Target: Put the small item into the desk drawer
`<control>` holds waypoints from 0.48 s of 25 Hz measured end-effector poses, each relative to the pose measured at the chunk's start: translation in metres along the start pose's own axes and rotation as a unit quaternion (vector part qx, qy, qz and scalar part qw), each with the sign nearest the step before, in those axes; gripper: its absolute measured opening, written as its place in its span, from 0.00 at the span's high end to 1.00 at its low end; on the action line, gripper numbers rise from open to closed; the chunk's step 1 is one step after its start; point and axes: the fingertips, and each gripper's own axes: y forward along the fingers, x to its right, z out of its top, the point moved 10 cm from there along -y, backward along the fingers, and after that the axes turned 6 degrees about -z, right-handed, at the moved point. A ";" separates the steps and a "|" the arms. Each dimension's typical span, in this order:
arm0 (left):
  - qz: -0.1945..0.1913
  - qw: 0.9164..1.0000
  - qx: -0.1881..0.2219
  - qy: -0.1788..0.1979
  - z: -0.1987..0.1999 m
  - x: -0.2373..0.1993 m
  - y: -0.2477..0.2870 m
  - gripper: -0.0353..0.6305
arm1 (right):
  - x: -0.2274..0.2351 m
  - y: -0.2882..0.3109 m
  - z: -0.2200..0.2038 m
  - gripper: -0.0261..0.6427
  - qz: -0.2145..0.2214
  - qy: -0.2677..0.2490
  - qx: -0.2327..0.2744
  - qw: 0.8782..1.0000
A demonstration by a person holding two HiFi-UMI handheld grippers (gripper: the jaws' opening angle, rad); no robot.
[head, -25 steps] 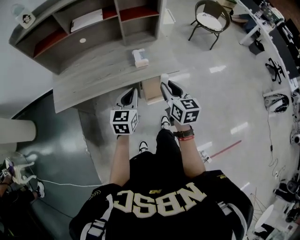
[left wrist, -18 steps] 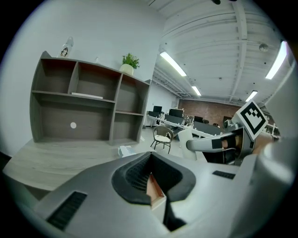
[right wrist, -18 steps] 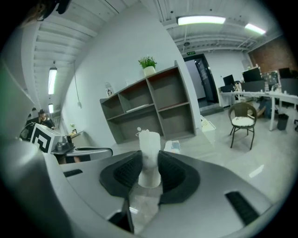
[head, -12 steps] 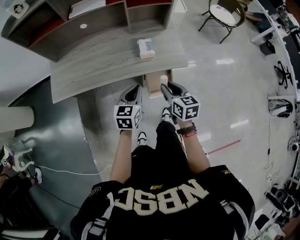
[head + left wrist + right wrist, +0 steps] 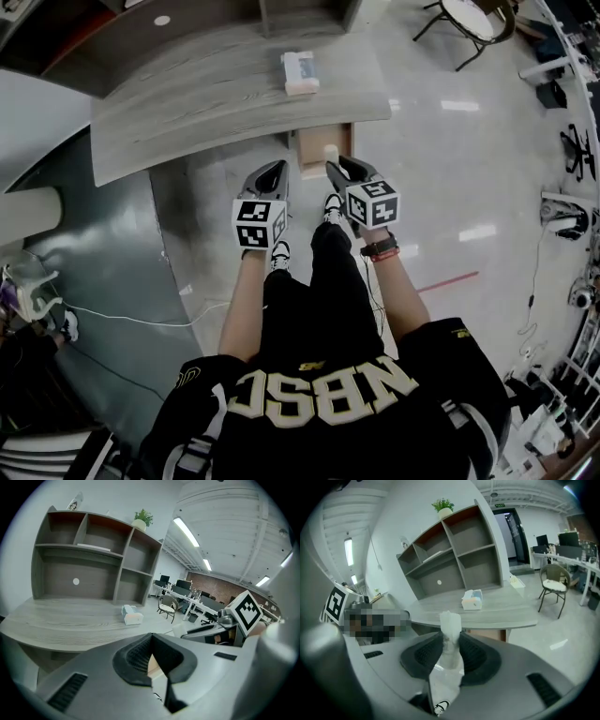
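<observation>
Head view, change: both grippers now lower, nearer the drawer unit (image 5: 312, 161) just ahead of their tips.
Right gripper (image 5: 451, 645): clamped on the small white item (image 5: 450, 625), which juts beyond its jaws.
Left gripper (image 5: 151, 652): jaws together, empty.
Meaning: approach phase; item undelivered.

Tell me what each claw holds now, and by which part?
The right claw grips a small white packet around its middle, with the packet's upper end standing clear above it. The left claw is shut and empty.

Left tongs (image 5: 278, 167), right tongs (image 5: 331, 168) — lower now
</observation>
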 end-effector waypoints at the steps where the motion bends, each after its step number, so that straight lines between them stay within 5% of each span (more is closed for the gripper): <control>1: 0.001 1.000 -0.003 -0.001 -0.003 -0.001 0.002 0.93 | 0.002 0.004 -0.002 0.79 0.001 -0.003 -0.005 1.000; 12: 0.012 0.999 -0.041 -0.027 -0.039 -0.014 0.029 0.93 | 0.022 0.058 -0.028 0.79 0.031 -0.091 -0.080 0.992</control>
